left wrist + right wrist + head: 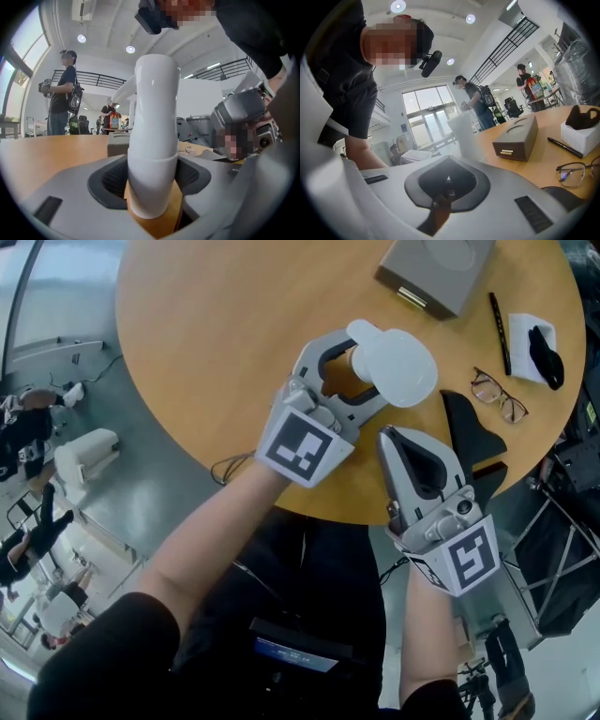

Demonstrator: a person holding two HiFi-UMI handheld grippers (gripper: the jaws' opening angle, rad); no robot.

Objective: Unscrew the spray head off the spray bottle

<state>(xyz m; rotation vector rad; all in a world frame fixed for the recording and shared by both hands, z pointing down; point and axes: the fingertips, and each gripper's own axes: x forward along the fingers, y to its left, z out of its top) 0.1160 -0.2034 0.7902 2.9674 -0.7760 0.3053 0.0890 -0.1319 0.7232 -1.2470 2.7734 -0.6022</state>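
White spray bottle [398, 371] stands upright between your left gripper's [359, 369] spread jaws; right gripper [388, 435], just beside the bottle, is pinched together, empty.

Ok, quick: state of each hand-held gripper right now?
Left hand-held gripper: open, white spray bottle standing between its jaws.
Right hand-held gripper: closed, holding nothing.
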